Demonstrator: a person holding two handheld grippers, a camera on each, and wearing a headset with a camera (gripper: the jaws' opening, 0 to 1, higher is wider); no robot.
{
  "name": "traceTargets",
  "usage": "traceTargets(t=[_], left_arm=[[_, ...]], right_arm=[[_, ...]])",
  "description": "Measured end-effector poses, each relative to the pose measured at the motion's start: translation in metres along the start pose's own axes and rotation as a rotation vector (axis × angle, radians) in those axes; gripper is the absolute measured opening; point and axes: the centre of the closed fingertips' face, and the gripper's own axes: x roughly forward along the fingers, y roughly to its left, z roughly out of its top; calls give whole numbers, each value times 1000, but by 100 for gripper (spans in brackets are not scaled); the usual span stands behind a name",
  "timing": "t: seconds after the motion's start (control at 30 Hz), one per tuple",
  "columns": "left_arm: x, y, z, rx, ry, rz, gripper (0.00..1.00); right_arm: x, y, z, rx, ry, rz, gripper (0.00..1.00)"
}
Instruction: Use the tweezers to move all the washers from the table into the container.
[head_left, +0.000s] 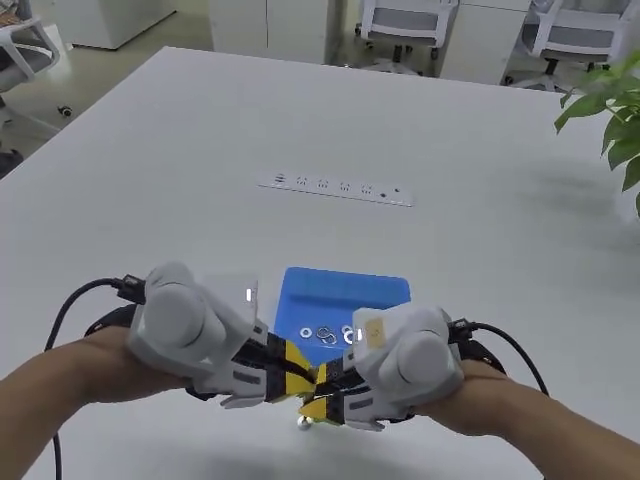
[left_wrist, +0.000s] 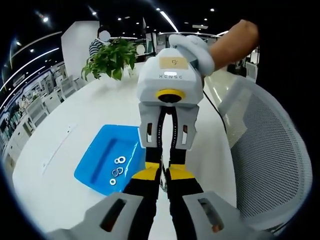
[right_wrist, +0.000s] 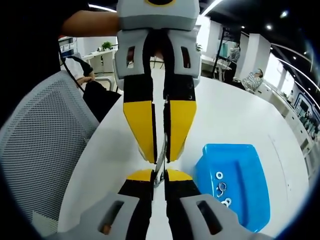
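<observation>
Tweezers (right_wrist: 160, 150) sit clamped in both the left gripper (left_wrist: 163, 174) and right gripper (right_wrist: 159, 176), meeting tip to tip at the head view's lower centre, with washers (head_left: 325, 334) in the container (head_left: 345, 285) just above them in frame.

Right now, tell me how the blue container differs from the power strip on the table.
The container is blue; the power strip is white. The container is a broad open tray holding washers; the strip is a narrow bar with sockets. The container lies nearer the head camera; the strip lies farther out. Both lie flat on the white table.
</observation>
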Motion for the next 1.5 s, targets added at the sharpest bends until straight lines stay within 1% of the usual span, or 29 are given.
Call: traceTargets(t=[0.17, 0.33, 0.37, 0.43, 0.5, 0.57, 0.6, 0.77, 0.8, 0.87, 1.03, 1.17, 1.3, 1.43, 1.5], left_arm=[[-5, -1, -1, -38, -27, 7, 21], [-9, 0, -1, -82, -58, 21, 33], [-10, 0, -1, -107, -73, 24, 36], [-11, 1, -2, -139, -85, 36, 47], [-12, 2, -4, -147, -85, 52, 58], [-13, 3, -5, -152, -86, 66, 63], [-15, 4, -5, -161, -93, 74, 65], [-21, 3, 0, -196, -139, 92, 74], [-23, 4, 2, -204, -153, 100, 76], [-25, 6, 1, -216, -166, 116, 79], [-30, 6, 3, -235, -187, 147, 87], [-32, 7, 3, -250, -192, 164, 94], [-35, 9, 2, -255, -193, 186, 99], [-36, 10, 2, -259, -195, 195, 99], [-36, 11, 3, -251, -195, 201, 99]], right_arm=[[-4, 0, 2, 7, -8, -5, 9], [-9, -1, 5, 7, -9, -10, 9], [-10, -1, 6, 6, -10, -11, 9], [-12, -2, 8, 1, -11, -14, 9], [-14, -2, 11, -2, -12, -17, 9], [-16, -2, 13, -7, -13, -16, 9], [-18, -3, 14, -9, -13, -18, 9], [-25, -6, 20, -9, -18, -24, 9], [-27, -6, 20, -9, -17, -27, 9], [-30, -8, 22, -5, -19, -30, 9], [-40, -13, 25, 5, -21, -41, 9], [-46, -17, 27, 20, -22, -45, 9], [-54, -21, 29, 20, -20, -46, 9], [-60, -26, 31, 17, -24, -49, 9], [-63, -30, 32, 21, -28, -54, 9]])
